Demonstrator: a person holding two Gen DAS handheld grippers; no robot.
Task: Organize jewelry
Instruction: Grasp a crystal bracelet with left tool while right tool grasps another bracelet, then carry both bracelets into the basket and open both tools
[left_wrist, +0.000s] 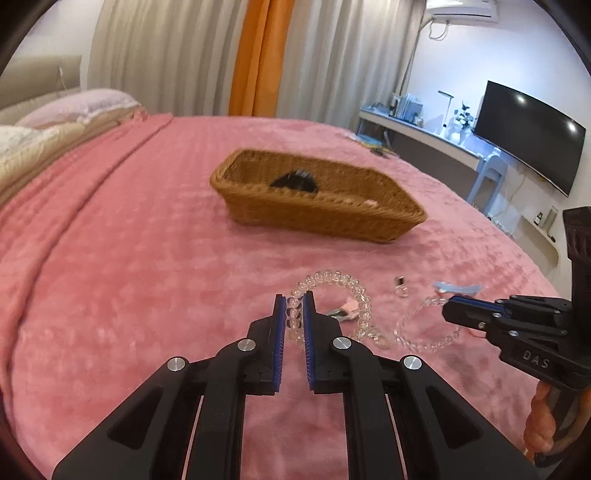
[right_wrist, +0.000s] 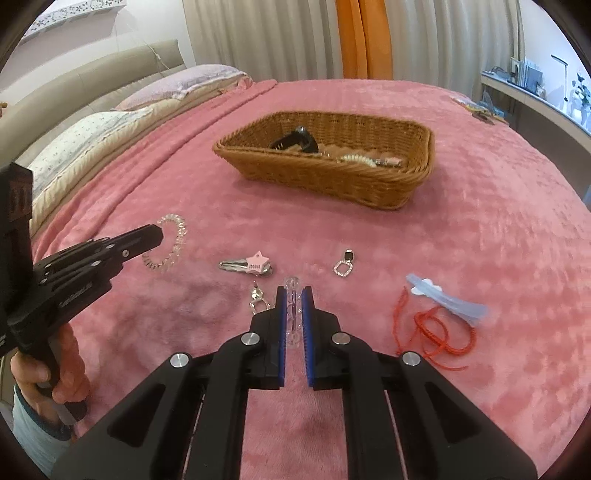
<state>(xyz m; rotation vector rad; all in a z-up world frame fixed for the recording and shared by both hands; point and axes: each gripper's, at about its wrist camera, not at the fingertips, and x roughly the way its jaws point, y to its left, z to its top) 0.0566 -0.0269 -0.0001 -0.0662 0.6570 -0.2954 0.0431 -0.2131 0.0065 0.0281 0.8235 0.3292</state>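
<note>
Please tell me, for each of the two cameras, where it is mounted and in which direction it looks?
Left wrist: sits on the left gripper, looking along its fingers at a clear bead bracelet between them; the right gripper and a hand show at right.
Right wrist: sits on the right gripper, fingers around a second clear bead bracelet; the left gripper and hand show at left.
Shared: the wicker basket and pink blanket.
</note>
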